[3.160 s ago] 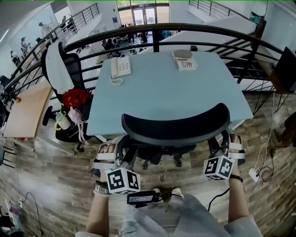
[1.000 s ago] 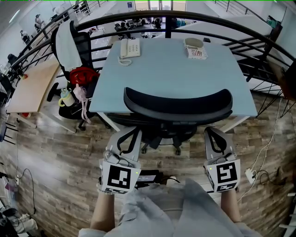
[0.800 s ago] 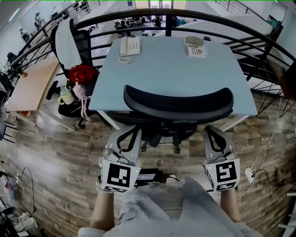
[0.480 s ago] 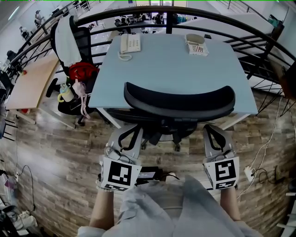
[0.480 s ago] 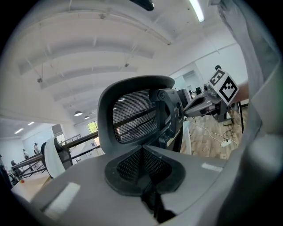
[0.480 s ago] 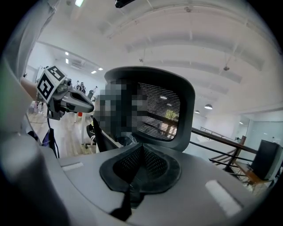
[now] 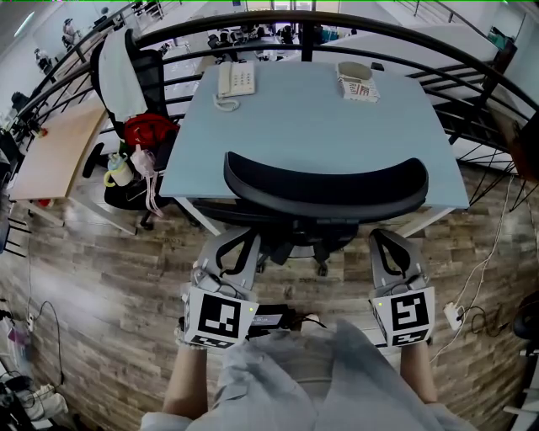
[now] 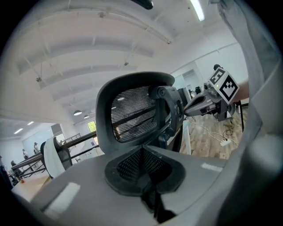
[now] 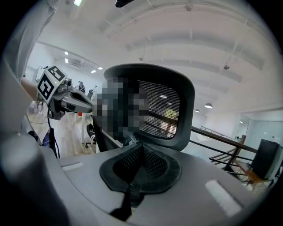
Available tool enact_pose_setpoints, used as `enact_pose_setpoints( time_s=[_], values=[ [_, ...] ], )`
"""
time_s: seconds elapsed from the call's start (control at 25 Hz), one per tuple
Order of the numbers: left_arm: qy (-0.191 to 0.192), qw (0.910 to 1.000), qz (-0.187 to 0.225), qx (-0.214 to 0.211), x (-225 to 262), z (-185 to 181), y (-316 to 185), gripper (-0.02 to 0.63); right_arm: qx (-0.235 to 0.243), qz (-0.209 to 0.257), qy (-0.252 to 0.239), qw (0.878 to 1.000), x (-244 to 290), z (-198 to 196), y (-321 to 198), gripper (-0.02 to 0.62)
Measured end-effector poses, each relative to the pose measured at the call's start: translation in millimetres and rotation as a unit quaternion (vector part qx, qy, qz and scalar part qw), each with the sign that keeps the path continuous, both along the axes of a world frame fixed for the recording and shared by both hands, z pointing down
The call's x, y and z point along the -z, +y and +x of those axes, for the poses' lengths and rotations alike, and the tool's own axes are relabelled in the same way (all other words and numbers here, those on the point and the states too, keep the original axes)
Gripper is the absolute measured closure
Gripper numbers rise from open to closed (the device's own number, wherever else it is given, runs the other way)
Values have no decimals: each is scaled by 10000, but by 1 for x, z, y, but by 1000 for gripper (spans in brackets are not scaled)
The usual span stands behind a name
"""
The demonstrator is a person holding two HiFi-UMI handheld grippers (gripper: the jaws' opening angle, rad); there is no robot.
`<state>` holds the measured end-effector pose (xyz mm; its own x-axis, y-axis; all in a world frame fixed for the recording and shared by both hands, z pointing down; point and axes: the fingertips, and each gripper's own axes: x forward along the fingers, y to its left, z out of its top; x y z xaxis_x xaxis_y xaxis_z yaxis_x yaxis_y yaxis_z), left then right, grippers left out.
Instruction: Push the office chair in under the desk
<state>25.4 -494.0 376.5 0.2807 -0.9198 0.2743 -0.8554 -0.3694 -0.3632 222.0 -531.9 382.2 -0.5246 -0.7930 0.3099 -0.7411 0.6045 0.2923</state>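
The black office chair (image 7: 324,187) stands at the near edge of the pale blue desk (image 7: 312,118), its curved backrest top overlapping the desk's front edge in the head view. My left gripper (image 7: 234,250) and right gripper (image 7: 389,250) hang just behind the chair, one on each side, and point at it. Both are shut with nothing between their fingers. In the left gripper view the mesh backrest (image 8: 132,112) rises a short way beyond my left gripper (image 8: 142,148). The right gripper view shows the same backrest (image 9: 163,110) past my right gripper (image 9: 141,145).
A white telephone (image 7: 235,82) and a small box (image 7: 357,82) lie on the desk's far side. A second chair (image 7: 126,76) with a red bag (image 7: 150,130) stands at the left. A black railing (image 7: 337,21) curves behind the desk. Cables (image 7: 472,316) lie on the wood floor at right.
About three seconds ago both grippers were up against the chair's lower back; they now sit drawn back toward the person. Over the last second nothing has visibly moved.
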Motion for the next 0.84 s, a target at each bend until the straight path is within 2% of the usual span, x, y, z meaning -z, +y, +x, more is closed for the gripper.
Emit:
enact_pose_setpoints(
  time_s=[0.84],
  values=[
    [-143, 9998, -95, -46, -9, 0, -3, 601, -10, 15, 98, 10000, -9, -3, -5, 588]
  ],
)
